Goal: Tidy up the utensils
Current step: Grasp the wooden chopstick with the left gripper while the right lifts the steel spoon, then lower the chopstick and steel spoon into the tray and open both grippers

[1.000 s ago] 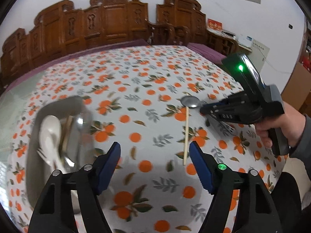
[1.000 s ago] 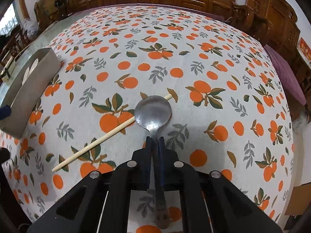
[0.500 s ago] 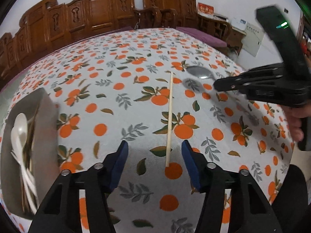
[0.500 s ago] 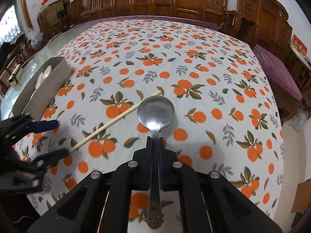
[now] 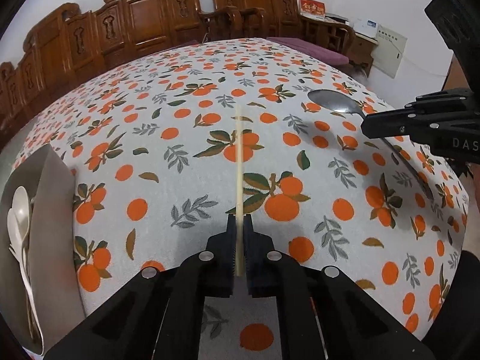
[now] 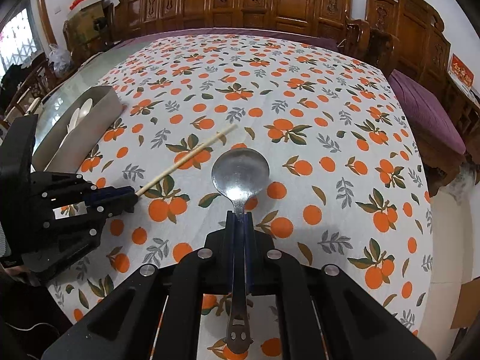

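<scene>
A pale wooden chopstick (image 5: 238, 165) lies on the orange-print tablecloth, and my left gripper (image 5: 239, 225) is shut on its near end. From the right wrist view the same chopstick (image 6: 186, 159) runs up and right from the left gripper (image 6: 133, 193). My right gripper (image 6: 239, 214) is shut on the neck of a metal spoon (image 6: 240, 171), held above the cloth with its bowl pointing forward. In the left wrist view the spoon (image 5: 333, 100) sticks out of the right gripper (image 5: 364, 126) at the right.
A grey metal utensil tray (image 5: 54, 192) with white plastic spoons (image 5: 19, 213) stands at the left table edge; it also shows as the tray (image 6: 90, 129) in the right wrist view. Carved wooden chairs (image 6: 270, 0) line the far side. A purple cushion (image 6: 426, 111) lies at the right.
My left gripper moved in over the chopstick's near end and closed on it. My right gripper rose a little with the spoon still held.
</scene>
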### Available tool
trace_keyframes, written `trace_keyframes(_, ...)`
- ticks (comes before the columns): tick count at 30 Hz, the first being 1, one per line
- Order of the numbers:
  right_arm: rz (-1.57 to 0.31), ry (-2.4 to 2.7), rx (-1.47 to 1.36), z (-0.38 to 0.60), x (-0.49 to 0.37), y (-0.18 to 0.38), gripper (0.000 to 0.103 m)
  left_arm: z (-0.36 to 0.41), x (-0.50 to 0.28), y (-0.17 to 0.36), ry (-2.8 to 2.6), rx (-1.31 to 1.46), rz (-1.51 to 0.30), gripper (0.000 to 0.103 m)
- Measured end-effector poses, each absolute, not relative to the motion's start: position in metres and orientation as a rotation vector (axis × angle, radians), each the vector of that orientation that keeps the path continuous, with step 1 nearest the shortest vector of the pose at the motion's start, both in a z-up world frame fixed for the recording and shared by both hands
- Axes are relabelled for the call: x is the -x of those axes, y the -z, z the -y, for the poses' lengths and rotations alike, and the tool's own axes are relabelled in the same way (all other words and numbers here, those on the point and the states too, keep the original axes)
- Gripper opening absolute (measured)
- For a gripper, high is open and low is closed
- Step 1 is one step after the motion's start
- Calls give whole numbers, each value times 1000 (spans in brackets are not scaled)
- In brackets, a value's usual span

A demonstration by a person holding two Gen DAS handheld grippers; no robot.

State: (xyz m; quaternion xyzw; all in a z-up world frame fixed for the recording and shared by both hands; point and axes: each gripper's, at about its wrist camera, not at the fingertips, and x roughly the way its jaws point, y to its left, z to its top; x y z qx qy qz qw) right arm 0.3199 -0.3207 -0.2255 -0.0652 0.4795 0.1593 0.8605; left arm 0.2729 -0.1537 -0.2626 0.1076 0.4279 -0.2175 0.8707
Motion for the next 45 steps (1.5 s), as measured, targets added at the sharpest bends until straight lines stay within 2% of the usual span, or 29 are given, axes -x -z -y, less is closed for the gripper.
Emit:
trace_keyframes(15, -959, -382, 123, 285, -304, 203, 7, 119, -246, 218, 419, -248, -882, 4)
trace_keyframes(31, -892, -463, 135, 224, -297, 165, 7, 32, -226, 160, 310, -231, -852, 4)
trace_keyframes(45, -913, -545, 133, 152, -311, 171, 7, -54, -251, 191, 170, -154, -955, 4)
